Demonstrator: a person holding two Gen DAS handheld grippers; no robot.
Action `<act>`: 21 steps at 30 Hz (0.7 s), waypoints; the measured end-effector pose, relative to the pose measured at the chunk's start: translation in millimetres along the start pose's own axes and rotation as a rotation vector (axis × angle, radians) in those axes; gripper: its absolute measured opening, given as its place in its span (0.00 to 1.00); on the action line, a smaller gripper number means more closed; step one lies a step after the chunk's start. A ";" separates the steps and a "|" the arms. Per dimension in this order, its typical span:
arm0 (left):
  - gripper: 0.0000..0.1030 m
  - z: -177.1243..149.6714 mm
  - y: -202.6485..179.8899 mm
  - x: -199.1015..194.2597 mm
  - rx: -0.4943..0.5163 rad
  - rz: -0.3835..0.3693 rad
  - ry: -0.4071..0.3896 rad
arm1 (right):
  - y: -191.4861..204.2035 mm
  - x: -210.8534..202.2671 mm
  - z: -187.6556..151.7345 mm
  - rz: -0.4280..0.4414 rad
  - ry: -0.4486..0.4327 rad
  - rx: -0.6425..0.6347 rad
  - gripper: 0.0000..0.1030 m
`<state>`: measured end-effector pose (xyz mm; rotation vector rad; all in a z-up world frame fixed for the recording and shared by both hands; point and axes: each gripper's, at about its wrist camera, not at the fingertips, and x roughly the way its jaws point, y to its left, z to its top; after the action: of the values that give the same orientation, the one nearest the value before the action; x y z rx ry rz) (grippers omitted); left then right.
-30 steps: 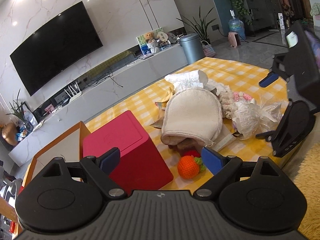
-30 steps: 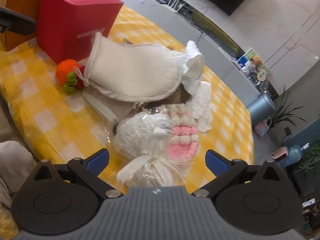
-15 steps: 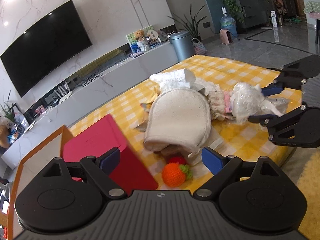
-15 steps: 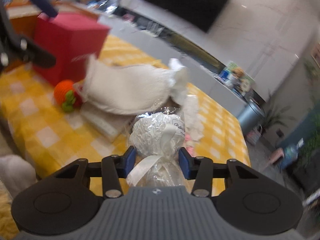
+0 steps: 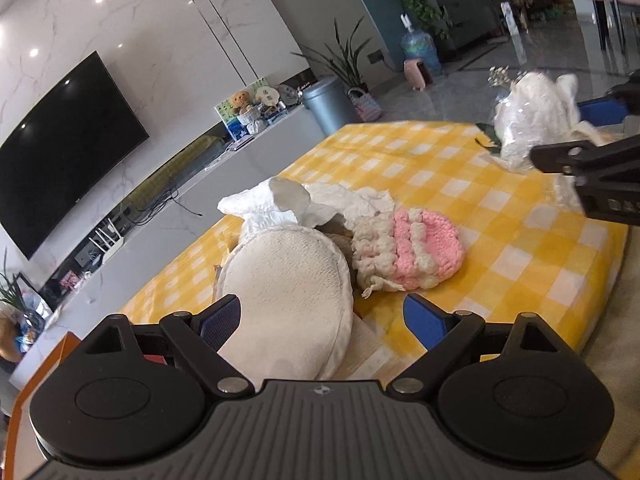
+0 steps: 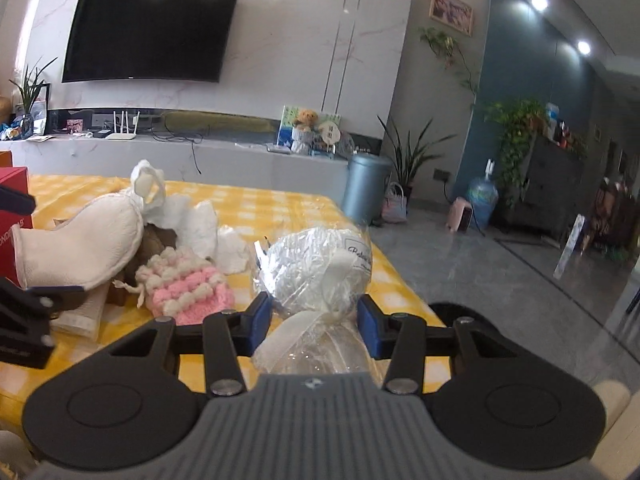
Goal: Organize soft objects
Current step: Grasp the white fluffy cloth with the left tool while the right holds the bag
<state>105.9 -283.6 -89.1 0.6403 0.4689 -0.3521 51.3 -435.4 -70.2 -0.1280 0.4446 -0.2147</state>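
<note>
My right gripper (image 6: 316,316) is shut on a white ball wrapped in clear plastic with a ribbon (image 6: 320,268) and holds it lifted above the table; it also shows in the left wrist view (image 5: 532,116). My left gripper (image 5: 322,320) is open and empty, just over a cream fleece mitt (image 5: 288,292). A pink and cream knitted hat (image 5: 408,254) lies beside the mitt, and white crumpled cloths (image 5: 304,200) lie behind them. The mitt (image 6: 80,244) and the hat (image 6: 184,280) also show in the right wrist view.
The table has a yellow checked cloth (image 5: 500,216). A red box (image 6: 14,200) stands at its left end by an orange-edged box (image 5: 24,392). Behind are a TV (image 6: 148,32), a low cabinet and a grey bin (image 6: 366,188).
My right gripper closed on the wrapped ball and lifted it up and to the right, off the pile. My left gripper moved forward over the mitt; the orange toy is out of view.
</note>
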 end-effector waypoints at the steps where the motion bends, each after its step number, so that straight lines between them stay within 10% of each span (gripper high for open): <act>1: 1.00 2.3 -4.8 7.8 0.014 0.021 0.023 | 1.5 1.7 -1.3 0.001 0.003 -0.002 0.45; 10: 0.92 -2.0 -20.0 42.6 0.112 0.124 0.048 | 4.5 6.4 -6.6 0.010 -0.004 -0.004 0.45; 16: 0.48 -6.3 -16.4 51.5 0.112 0.109 0.063 | 5.6 8.6 -10.0 0.025 0.004 0.002 0.45; 18: 0.19 -7.4 -15.0 47.6 0.108 0.060 0.064 | 5.1 7.8 -10.7 0.033 0.005 0.011 0.45; 21: 0.06 -9.9 -15.0 36.5 0.130 0.067 0.036 | 3.6 7.3 -10.7 0.032 0.012 0.012 0.45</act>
<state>126.7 -294.7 -122.2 0.7879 0.4609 -0.3098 53.7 -434.4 -83.5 -0.1083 0.4573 -0.1867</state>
